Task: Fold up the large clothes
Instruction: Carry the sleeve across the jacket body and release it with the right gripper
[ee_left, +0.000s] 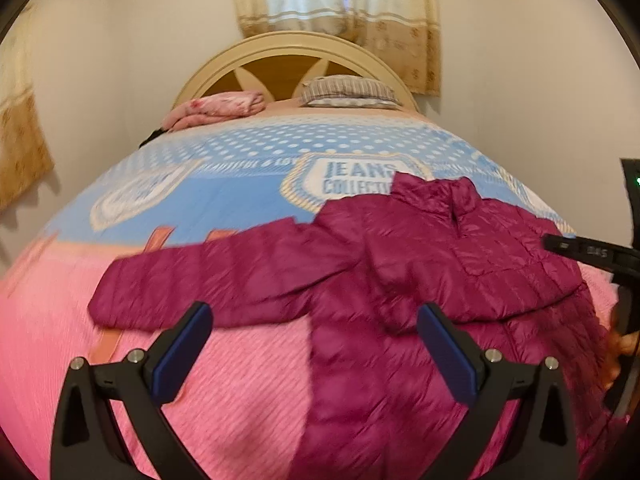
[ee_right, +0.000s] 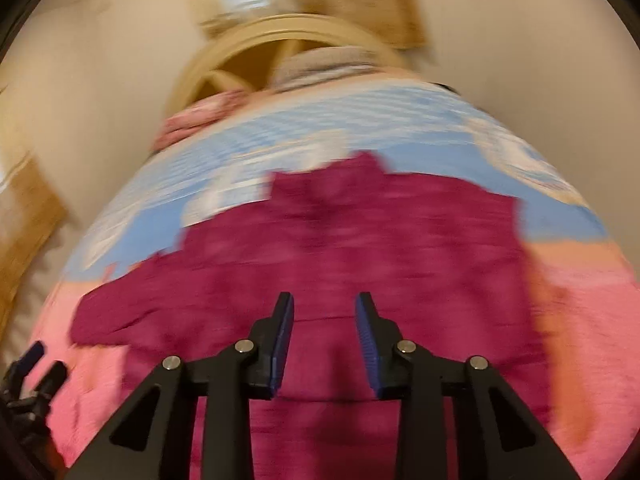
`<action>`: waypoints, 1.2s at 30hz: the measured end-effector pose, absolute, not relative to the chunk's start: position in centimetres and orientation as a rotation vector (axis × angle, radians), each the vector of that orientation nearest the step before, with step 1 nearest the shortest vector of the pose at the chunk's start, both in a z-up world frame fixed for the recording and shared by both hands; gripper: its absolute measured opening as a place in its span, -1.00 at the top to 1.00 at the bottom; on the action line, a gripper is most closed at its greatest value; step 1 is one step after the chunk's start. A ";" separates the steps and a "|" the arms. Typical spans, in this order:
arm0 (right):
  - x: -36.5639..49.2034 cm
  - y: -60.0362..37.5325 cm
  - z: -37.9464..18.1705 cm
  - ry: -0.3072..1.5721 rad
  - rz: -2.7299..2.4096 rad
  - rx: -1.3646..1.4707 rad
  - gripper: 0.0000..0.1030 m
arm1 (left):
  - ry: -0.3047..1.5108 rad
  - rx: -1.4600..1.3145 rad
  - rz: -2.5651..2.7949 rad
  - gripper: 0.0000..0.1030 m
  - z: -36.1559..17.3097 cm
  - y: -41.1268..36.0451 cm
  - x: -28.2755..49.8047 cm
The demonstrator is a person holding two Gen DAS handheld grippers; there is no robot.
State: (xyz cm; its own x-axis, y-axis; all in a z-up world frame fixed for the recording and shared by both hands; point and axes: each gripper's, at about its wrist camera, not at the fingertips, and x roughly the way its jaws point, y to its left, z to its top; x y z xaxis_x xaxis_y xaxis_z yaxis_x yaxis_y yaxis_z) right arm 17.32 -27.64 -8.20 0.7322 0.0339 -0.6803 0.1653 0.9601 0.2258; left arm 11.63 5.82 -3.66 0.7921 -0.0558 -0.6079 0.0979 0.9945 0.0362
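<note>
Left gripper (ee_left: 316, 344) hung wide over the magenta jacket (ee_left: 400, 280) on the bed (ee_left: 240, 400), right gripper (ee_right: 325, 332) narrow, both empty.

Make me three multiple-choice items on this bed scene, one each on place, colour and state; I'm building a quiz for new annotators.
1. Where does the jacket lie?
A. On the bed's cover
B. On the floor
C. Over the headboard

2. What colour is the jacket?
A. Navy
B. Magenta
C. Grey

3. How does the left hand-held gripper stand?
A. Shut on a sleeve
B. Shut on the pillow
C. Open, holding nothing

Answers:
1 A, it is spread on the pink and blue bed cover.
2 B, the quilted fabric is deep magenta in both views.
3 C, its blue pads stand wide apart with nothing between them.
</note>
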 end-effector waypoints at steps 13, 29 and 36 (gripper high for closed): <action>16.1 -36.3 -12.2 0.810 -0.185 0.431 0.37 | 0.764 0.126 0.043 -1.00 -9.4 -0.1 19.9; 23.6 -36.8 -15.2 0.844 -0.340 0.294 0.42 | 0.869 -0.016 0.034 -1.00 -13.4 1.7 21.7; 23.7 -35.2 -14.0 0.856 -0.396 0.205 0.40 | 0.860 0.009 0.044 -1.00 -12.9 1.4 20.9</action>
State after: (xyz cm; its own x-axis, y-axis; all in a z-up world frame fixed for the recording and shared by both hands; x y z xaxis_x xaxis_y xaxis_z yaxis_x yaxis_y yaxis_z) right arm 23.73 -35.19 -13.96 0.5890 -0.2558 -0.7666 0.4183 0.9081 0.0183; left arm 20.90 1.35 -12.95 0.6519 0.0424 -0.7571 -0.0351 0.9991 0.0257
